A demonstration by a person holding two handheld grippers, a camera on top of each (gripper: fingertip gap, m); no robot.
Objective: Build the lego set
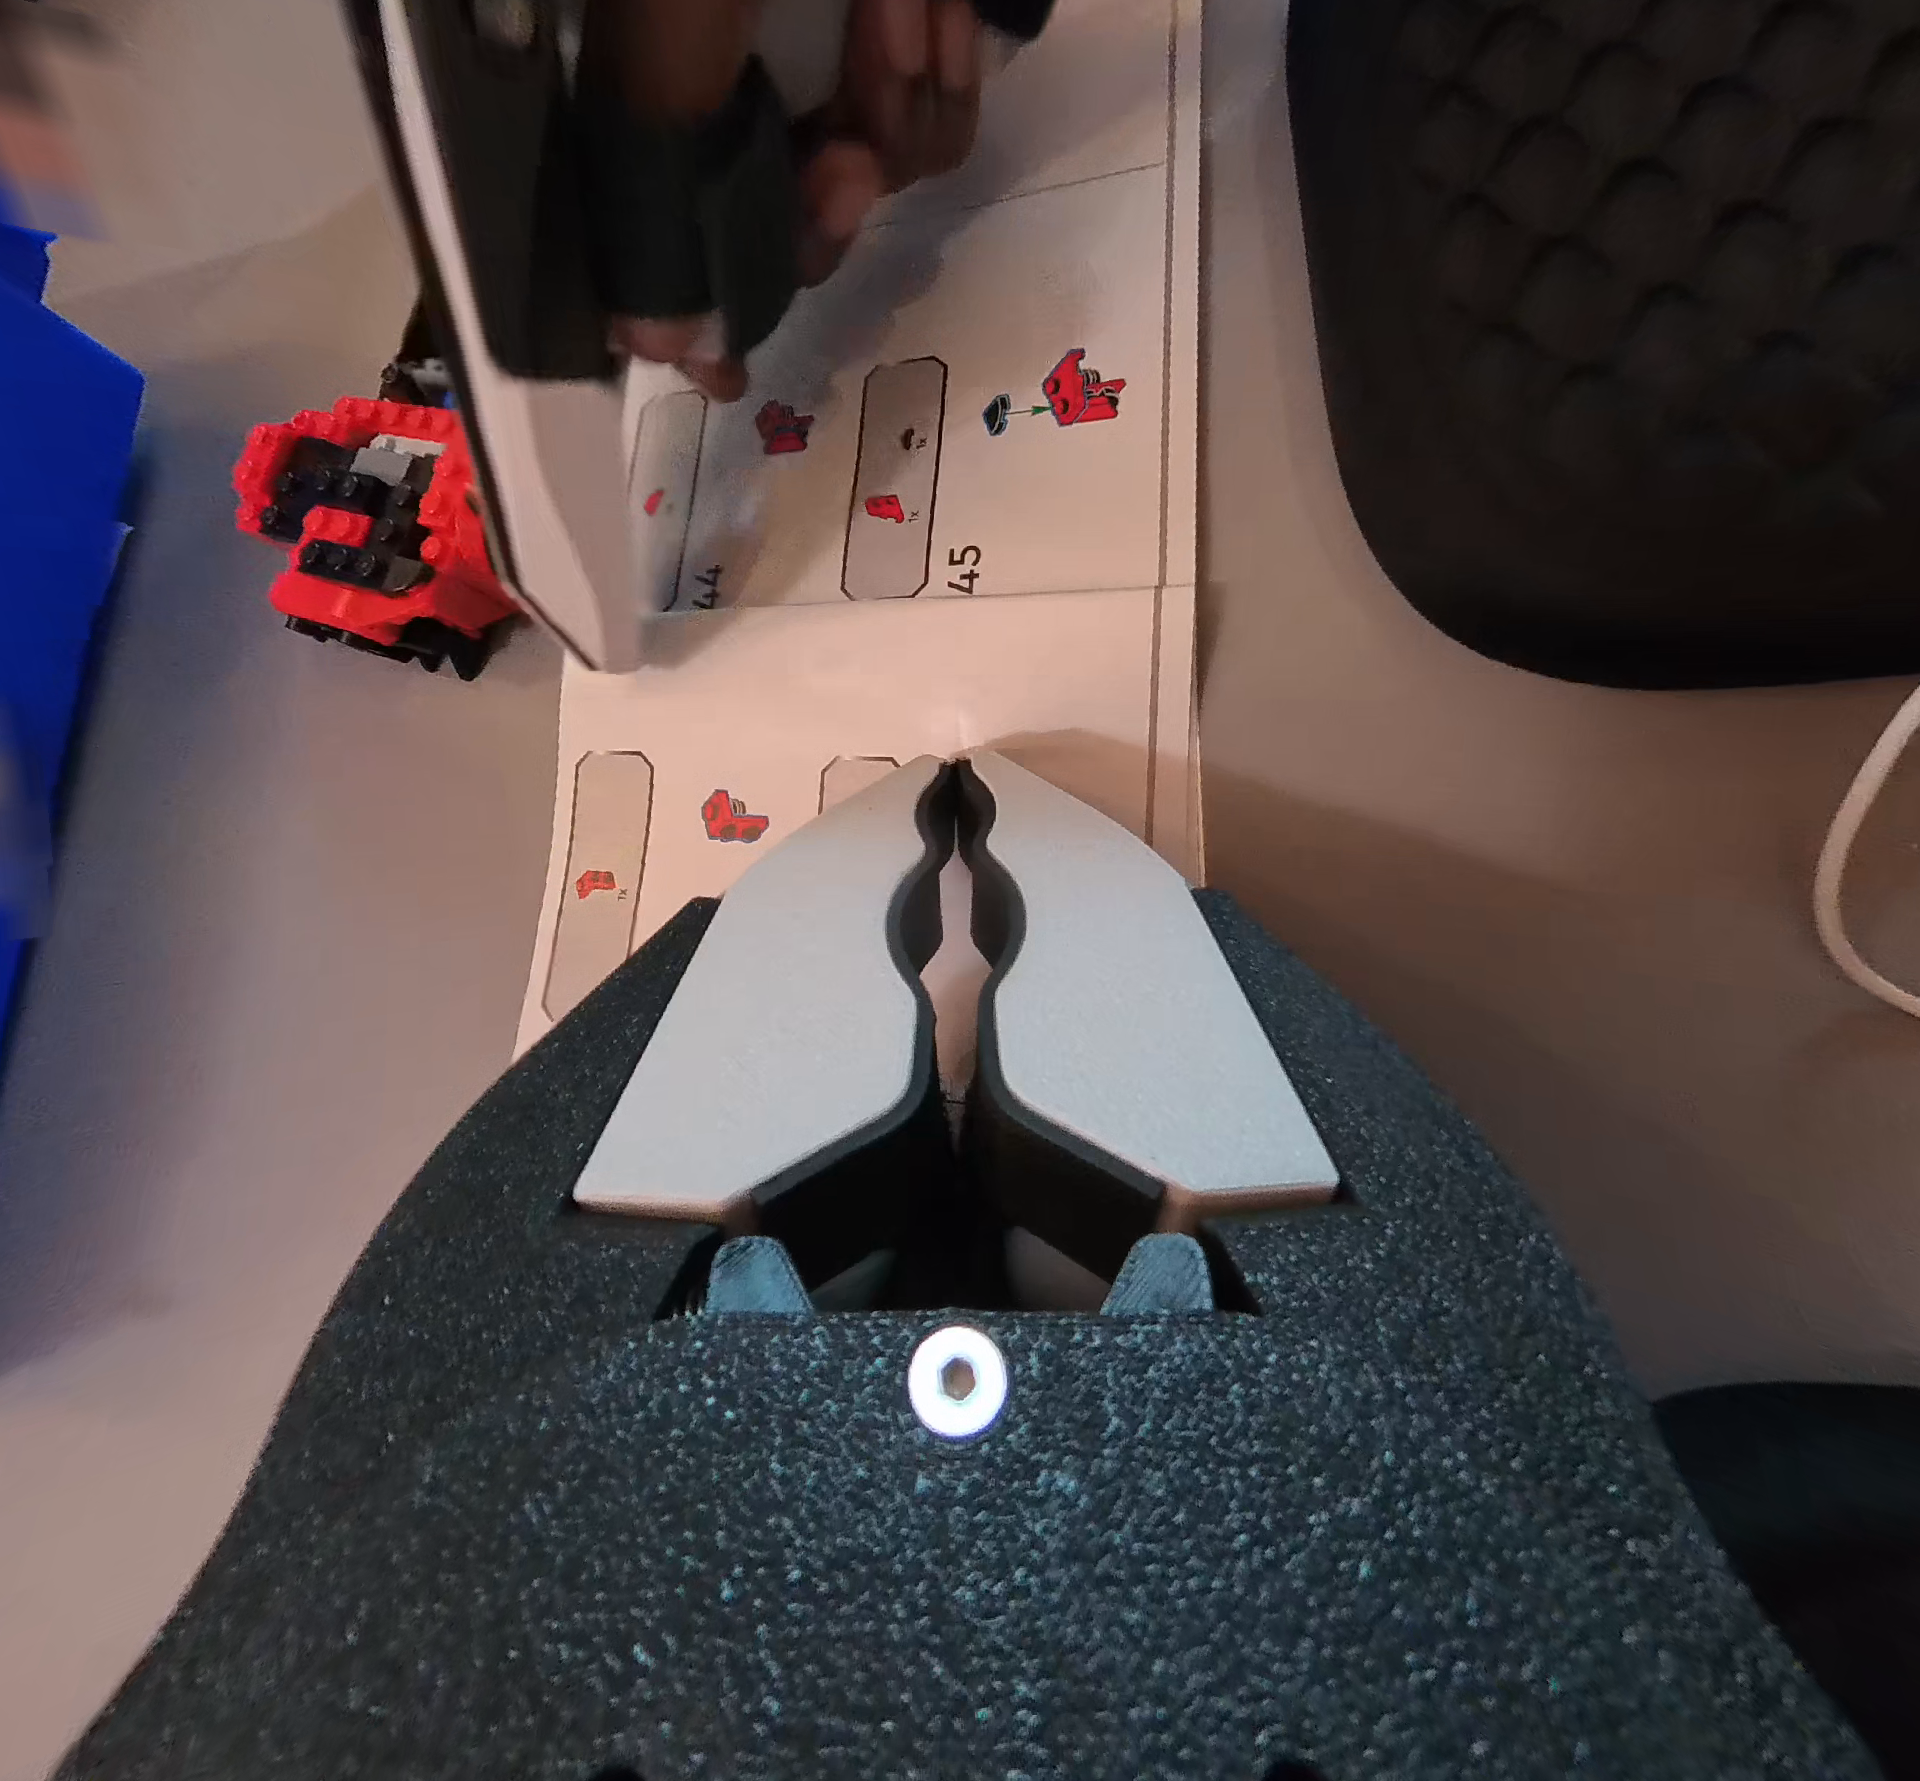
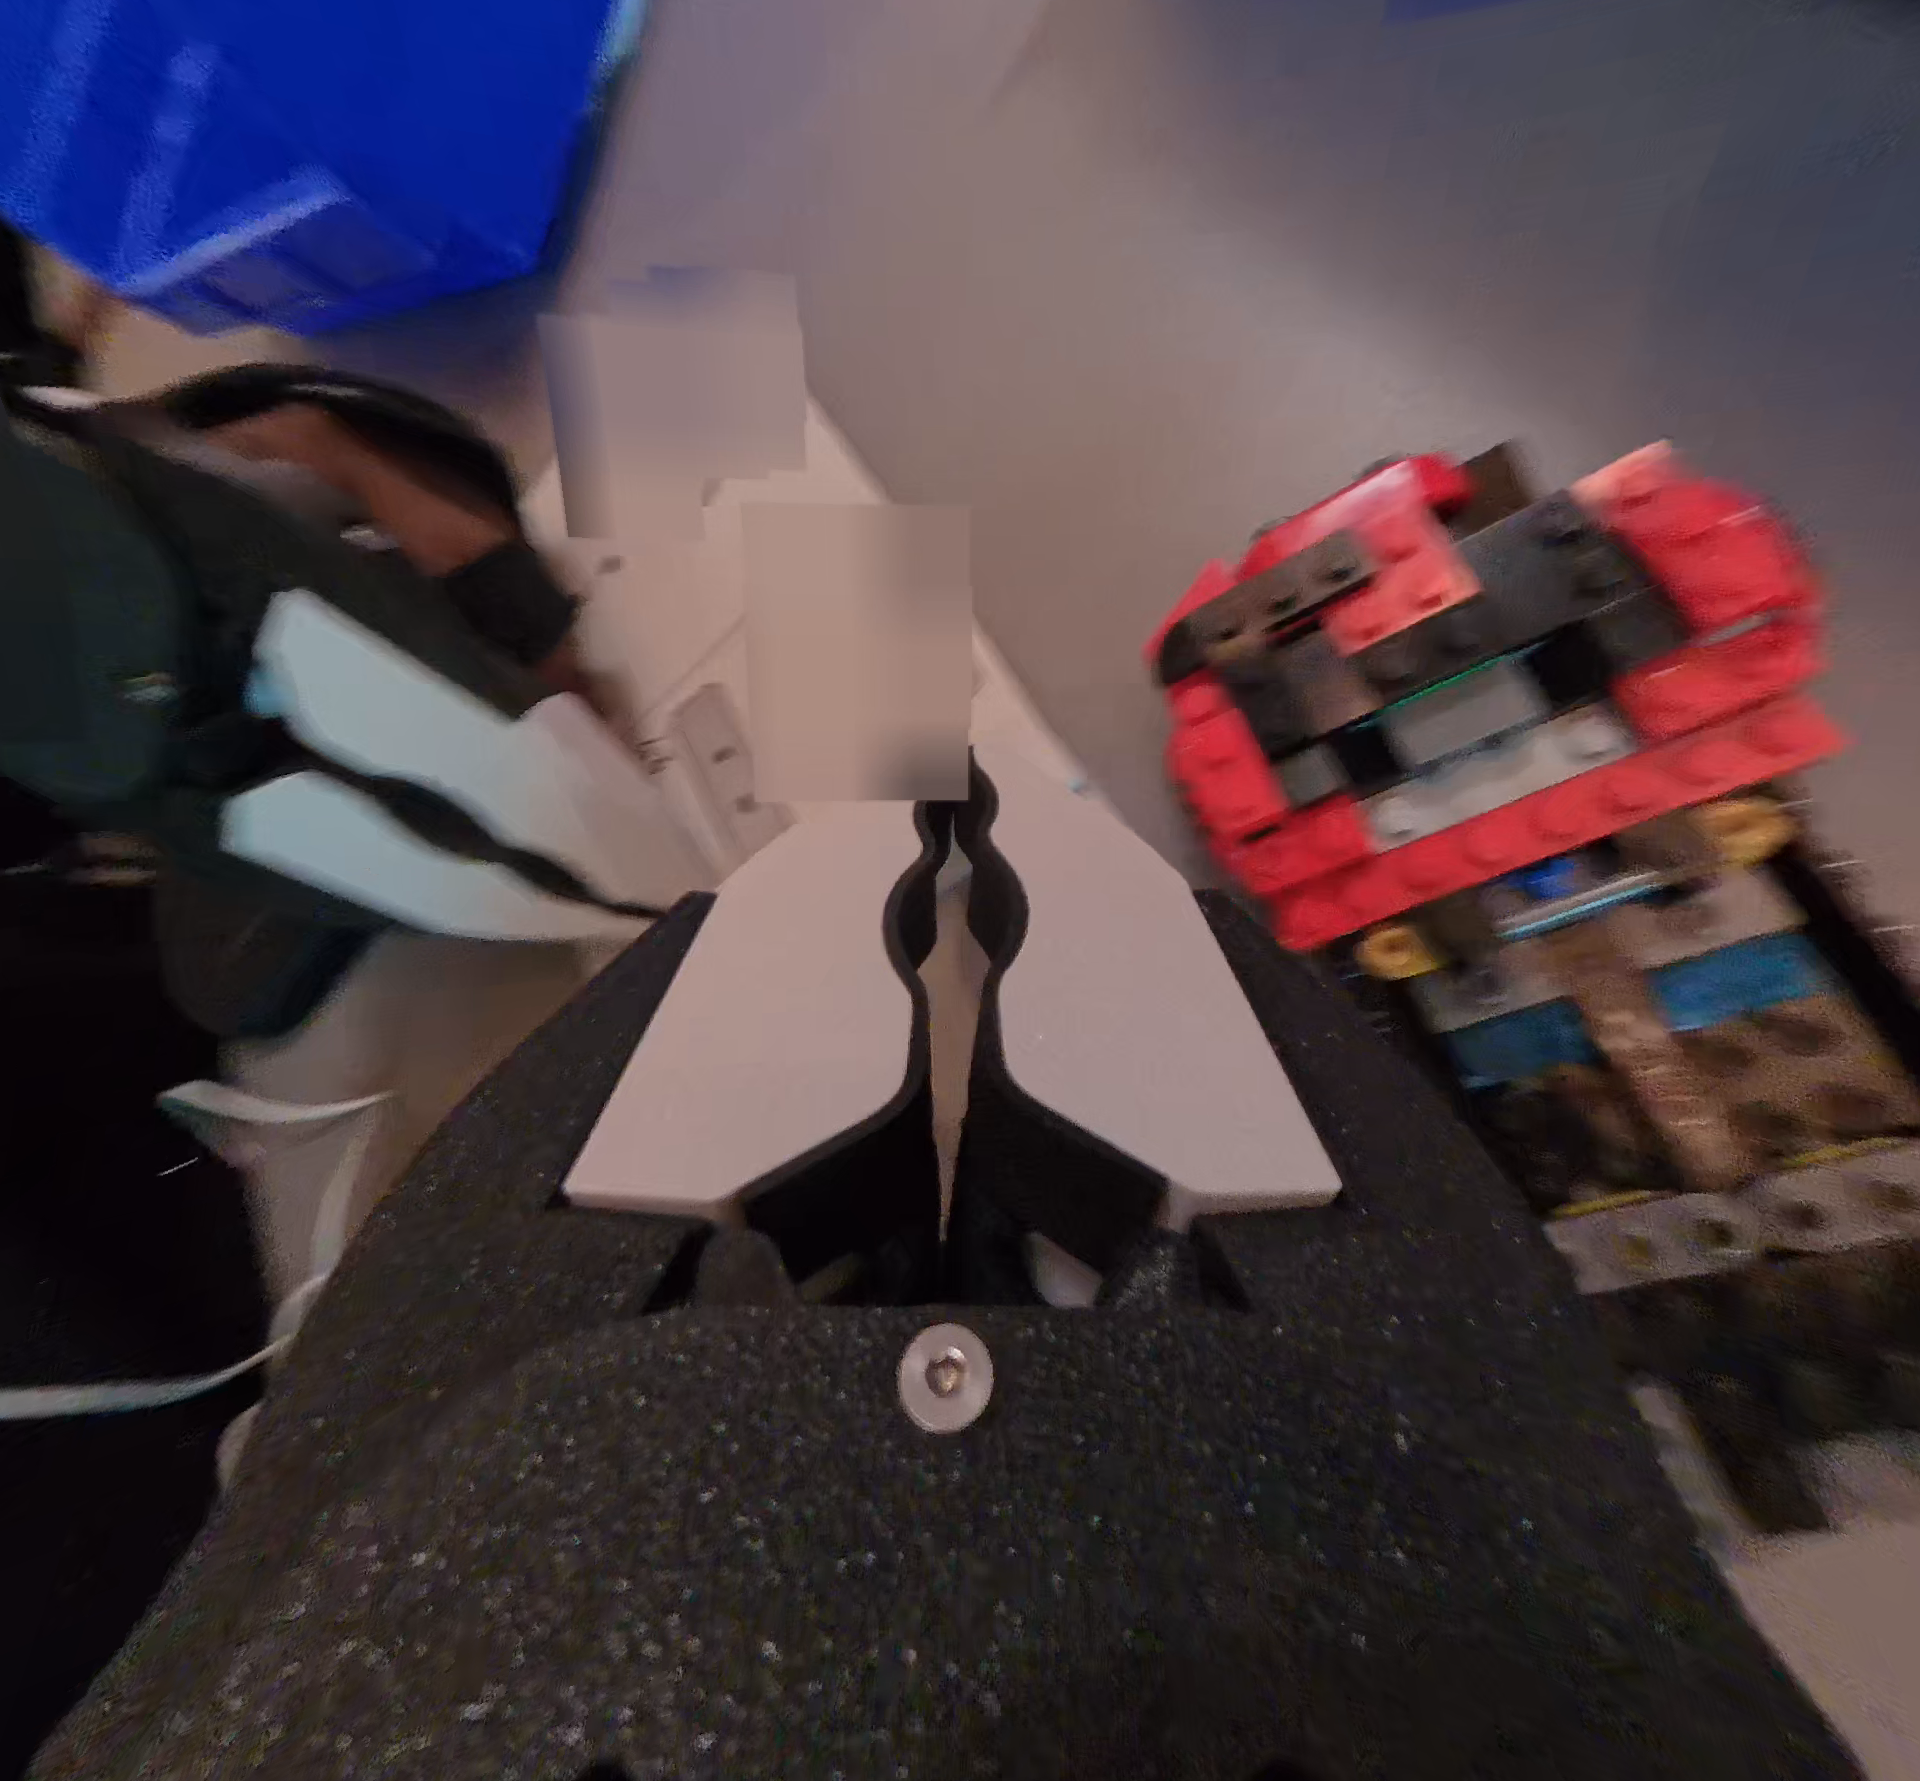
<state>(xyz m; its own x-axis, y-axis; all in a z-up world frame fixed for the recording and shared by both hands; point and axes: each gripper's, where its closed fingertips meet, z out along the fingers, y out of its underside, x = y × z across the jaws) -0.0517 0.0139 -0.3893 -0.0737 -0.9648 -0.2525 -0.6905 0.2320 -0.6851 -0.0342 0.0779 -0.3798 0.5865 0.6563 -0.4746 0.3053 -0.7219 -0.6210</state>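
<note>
1. The left hand-held gripper (image 1: 957, 767) is closed tight and holds nothing, over the paper booklet (image 1: 1049, 505).
2. The right hand-held gripper (image 2: 957, 786) is closed and empty too.
3. The red and black lego car (image 2: 1496, 723) sits on the worktop (image 1: 312, 848), just beside the booklet.

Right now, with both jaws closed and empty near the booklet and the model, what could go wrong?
1. The right gripper hangs low over the booklet, close beside the red model; a sideways swing might knock bricks loose.
2. The left gripper tips sit over the booklet; dragging them could shift or crease the page.
3. The right wrist view is blurred, so aiming at a brick may be poor.
</note>
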